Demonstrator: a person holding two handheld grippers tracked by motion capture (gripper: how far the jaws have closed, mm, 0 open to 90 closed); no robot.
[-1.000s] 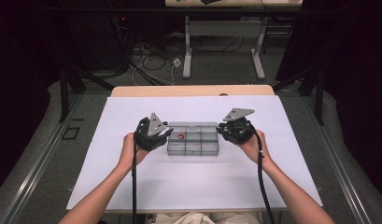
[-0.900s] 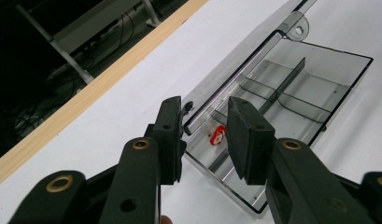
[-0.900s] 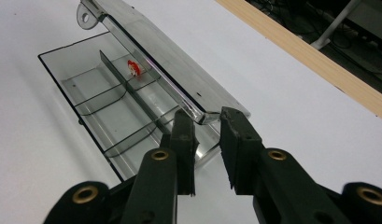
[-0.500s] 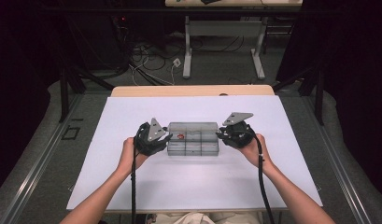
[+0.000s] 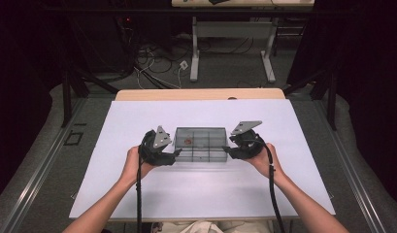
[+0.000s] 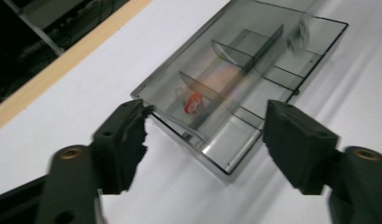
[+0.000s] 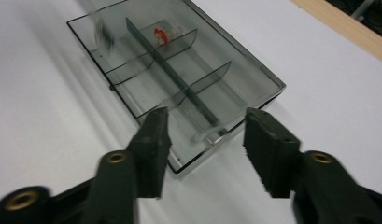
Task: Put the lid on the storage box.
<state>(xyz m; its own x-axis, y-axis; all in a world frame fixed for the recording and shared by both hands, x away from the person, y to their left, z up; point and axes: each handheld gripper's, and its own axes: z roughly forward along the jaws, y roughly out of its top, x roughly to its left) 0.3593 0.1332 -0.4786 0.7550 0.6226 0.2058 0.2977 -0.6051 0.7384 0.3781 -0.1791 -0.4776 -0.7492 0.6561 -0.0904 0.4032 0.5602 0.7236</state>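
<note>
Both jaws have just been opening since a second ago: left gripper [image 5: 174, 152] and right gripper [image 5: 226, 149] were clamped on the short ends of the clear divided box [image 5: 201, 144], and now they stand spread, pads off it, each end of the box lying between open jaws. Box sits about mid-bench [image 5: 138, 194], a touch nearer than before. Step looks like release after setting the box down. Next move probably calls for backing both hands straight outward so no pad drags the box. Left gripper view shows a red-and-white small item [image 6: 194, 102] in one compartment and the near corner by one pad [image 6: 132, 135]; the high view gives only a red speck [image 5: 188, 141]. Right gripper view shows the dividers [image 7: 179, 79] clearly.
</note>
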